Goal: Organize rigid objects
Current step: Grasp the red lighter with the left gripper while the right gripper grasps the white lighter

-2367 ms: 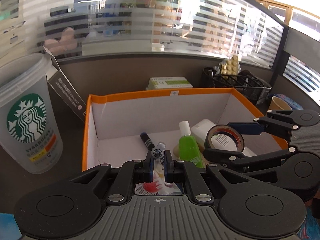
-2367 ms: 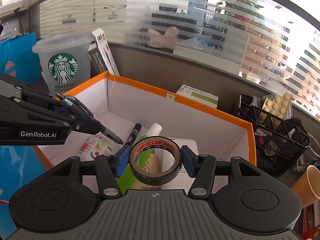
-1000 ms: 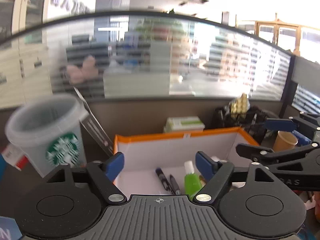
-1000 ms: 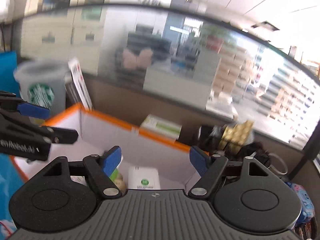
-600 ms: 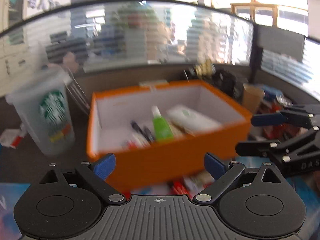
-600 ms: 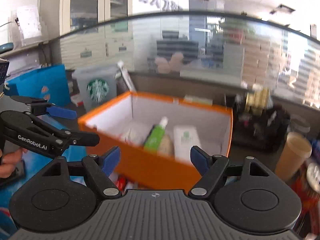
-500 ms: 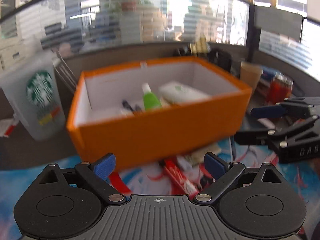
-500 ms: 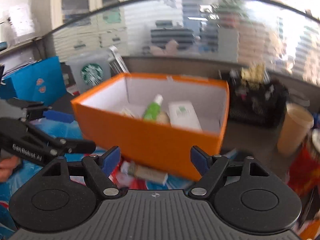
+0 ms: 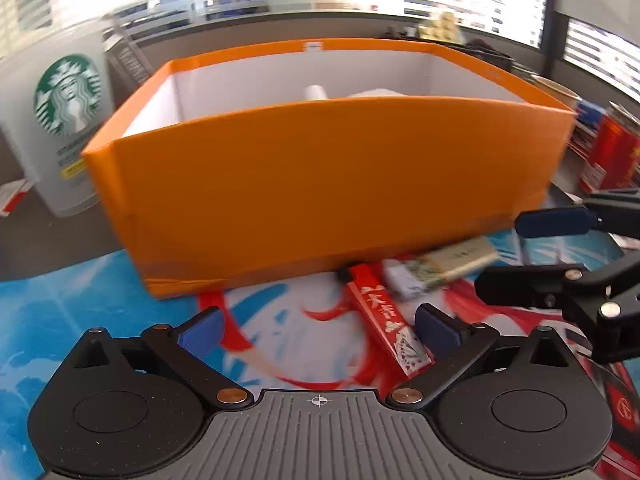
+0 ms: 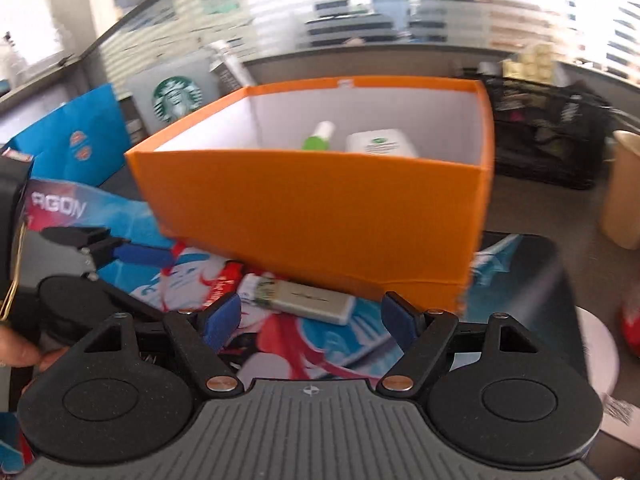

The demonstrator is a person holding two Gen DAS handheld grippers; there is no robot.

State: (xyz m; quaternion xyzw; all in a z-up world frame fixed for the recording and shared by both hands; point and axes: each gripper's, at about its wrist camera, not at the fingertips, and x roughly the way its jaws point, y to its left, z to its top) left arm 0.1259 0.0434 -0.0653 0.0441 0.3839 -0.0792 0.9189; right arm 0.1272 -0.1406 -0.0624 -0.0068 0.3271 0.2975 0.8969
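Note:
An orange box [image 9: 320,176] stands on a printed mat; it also shows in the right wrist view [image 10: 320,208]. Inside it I see a green bottle [image 10: 318,138] and a white box [image 10: 380,144]. In front of the box lie a red card pack [image 9: 386,320] and a beige flat box [image 9: 460,258], the latter also in the right wrist view [image 10: 308,300]. My left gripper [image 9: 318,330] is open and empty, low over the mat, its right finger beside the red pack. My right gripper [image 10: 310,316] is open and empty, just short of the beige box.
A Starbucks cup [image 9: 64,120] stands left of the box. A paper cup [image 10: 624,192] and a black mesh basket [image 10: 544,140] are to the right. A blue bag [image 10: 80,140] is at the left. Red cans [image 9: 612,148] stand at the right.
Both grippers let go of the marker and the tape roll in the box, opened, drew back and dropped low in front of the box, close to the items on the mat.

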